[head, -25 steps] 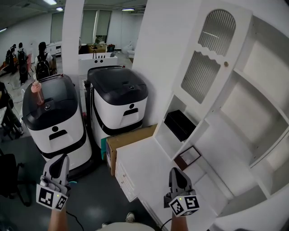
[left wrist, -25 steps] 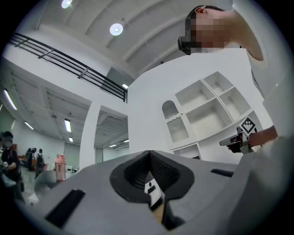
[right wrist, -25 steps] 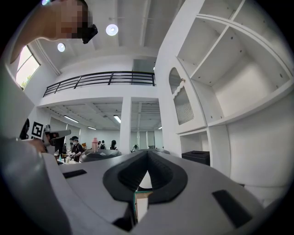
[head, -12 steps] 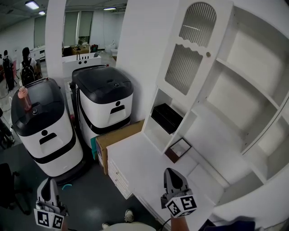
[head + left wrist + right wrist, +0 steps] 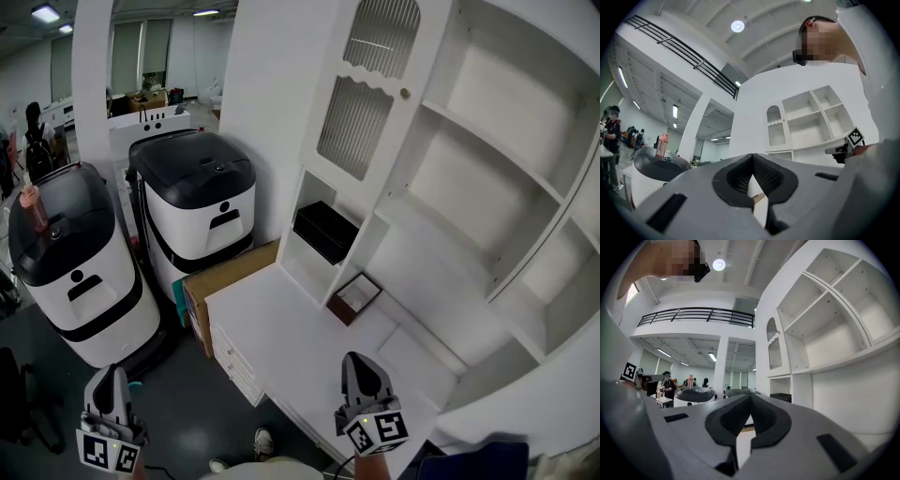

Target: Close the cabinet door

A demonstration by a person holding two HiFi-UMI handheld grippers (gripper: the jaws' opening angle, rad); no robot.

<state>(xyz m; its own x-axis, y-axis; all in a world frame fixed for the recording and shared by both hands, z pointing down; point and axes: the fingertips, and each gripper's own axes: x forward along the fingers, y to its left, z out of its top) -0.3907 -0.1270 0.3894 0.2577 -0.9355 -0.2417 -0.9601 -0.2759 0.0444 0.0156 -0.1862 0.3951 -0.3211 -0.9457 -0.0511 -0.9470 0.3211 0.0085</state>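
The white cabinet's door [image 5: 364, 94] stands swung open to the left. It has two ribbed glass panels and a small round knob [image 5: 405, 93]. Behind it the white shelves [image 5: 487, 141] are bare. My left gripper [image 5: 111, 373] is low at the left, over the dark floor and far from the door; it is shut on nothing. My right gripper [image 5: 360, 362] hovers over the white counter [image 5: 291, 342], below the door, also shut and empty. The door shows small in the left gripper view [image 5: 775, 126] and side-on in the right gripper view [image 5: 774, 350].
Two black-and-white machines [image 5: 70, 272] [image 5: 202, 211] stand left of the cabinet, one with a pink bottle [image 5: 32, 206] on top. A cardboard box [image 5: 230, 281] sits beside the counter. A black bin [image 5: 326, 232] fills the lower cubby, with a small frame [image 5: 356, 297] near it. People stand far back left.
Both grippers sit lower in the head view than before, the left one dropping toward the bottom left. The cabinet has slid left in the picture. Both grippers stay shut.
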